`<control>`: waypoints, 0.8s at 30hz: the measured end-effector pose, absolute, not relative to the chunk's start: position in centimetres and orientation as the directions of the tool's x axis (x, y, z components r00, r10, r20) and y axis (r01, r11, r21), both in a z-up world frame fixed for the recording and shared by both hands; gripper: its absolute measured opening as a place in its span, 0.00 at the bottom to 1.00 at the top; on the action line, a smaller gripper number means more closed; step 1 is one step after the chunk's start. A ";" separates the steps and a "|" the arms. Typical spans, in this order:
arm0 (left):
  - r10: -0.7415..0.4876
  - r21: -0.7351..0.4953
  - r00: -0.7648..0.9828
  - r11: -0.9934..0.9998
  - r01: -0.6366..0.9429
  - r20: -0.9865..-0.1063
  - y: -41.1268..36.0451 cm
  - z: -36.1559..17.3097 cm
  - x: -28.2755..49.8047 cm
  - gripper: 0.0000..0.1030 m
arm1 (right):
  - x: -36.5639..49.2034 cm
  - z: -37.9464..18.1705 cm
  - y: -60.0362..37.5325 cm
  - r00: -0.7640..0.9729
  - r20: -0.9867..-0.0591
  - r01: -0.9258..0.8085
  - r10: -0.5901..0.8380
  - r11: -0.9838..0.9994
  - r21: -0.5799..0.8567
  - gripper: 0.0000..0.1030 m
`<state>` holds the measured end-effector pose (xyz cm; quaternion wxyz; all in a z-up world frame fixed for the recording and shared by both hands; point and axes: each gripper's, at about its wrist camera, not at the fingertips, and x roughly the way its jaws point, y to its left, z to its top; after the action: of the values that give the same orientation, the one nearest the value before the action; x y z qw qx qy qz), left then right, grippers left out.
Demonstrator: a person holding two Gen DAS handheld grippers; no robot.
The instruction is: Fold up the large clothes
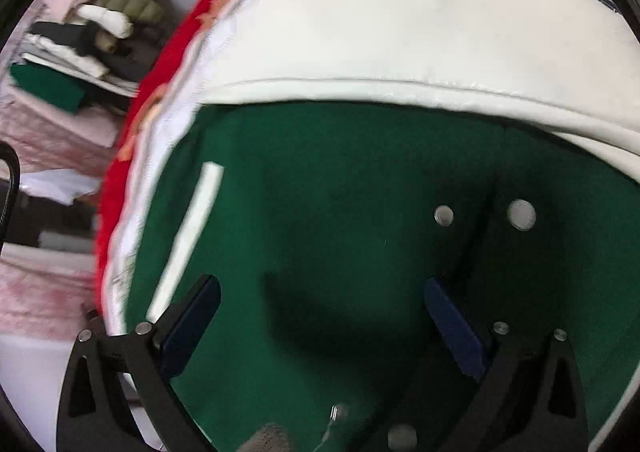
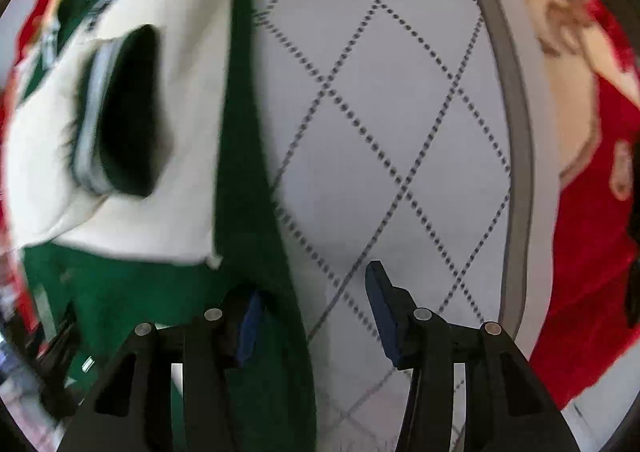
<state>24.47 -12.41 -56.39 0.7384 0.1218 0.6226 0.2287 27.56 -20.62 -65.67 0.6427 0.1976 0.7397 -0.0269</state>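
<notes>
A green jacket (image 1: 340, 180) with white sleeves lies spread out. In the left wrist view one white sleeve (image 1: 420, 32) is folded across its upper part, and two metal snaps (image 1: 444, 216) show on the front. My left gripper (image 1: 322, 284) hovers open over the green body with nothing between its fingers. In the right wrist view the jacket's green front edge (image 2: 240, 156) runs down beside the left finger (image 2: 250, 326). The right gripper (image 2: 316, 284) stands open and the right finger (image 2: 382, 308) is clear of the cloth. A striped cuff (image 2: 116, 112) lies on the white sleeve (image 2: 180, 64).
Under the jacket is a white quilted cover (image 2: 384, 100) with dotted diamond lines and a grey border (image 2: 516, 124), on a red patterned blanket (image 2: 592, 244). A pile of folded clothes (image 1: 88, 36) sits at the far left in the left wrist view.
</notes>
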 end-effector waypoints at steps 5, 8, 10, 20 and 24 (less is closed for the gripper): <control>0.546 0.526 0.171 0.837 -0.147 -0.820 -18.6 -51.0 20.7 1.00 | 24.6 -63.4 -25.5 -0.123 -0.897 0.280 0.426 0.881 0.380 0.52; 0.523 0.522 0.180 0.851 -0.059 -0.833 -24.1 -49.6 17.1 1.00 | 21.9 -63.1 -28.0 -0.165 -0.861 0.277 0.480 0.861 0.427 0.61; 0.493 0.502 0.165 0.865 0.015 -0.854 -28.1 -49.9 14.5 1.00 | 19.7 -63.8 -29.6 -0.218 -0.842 0.291 0.494 0.856 0.427 0.61; 0.646 0.682 0.231 0.645 0.345 -0.728 -42.3 -58.7 6.0 1.00 | 15.6 -67.2 -36.8 -0.309 -0.849 0.360 0.429 0.879 0.313 0.62; 0.646 0.673 0.201 0.672 0.307 -0.737 -40.8 -59.7 6.8 1.00 | 17.4 -67.0 -35.9 -0.274 -0.864 0.356 0.422 0.879 0.316 0.61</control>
<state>6.82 -40.78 -59.67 0.6728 0.3846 0.6194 0.1259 17.36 -35.86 -66.96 0.5508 0.2437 0.7977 0.0300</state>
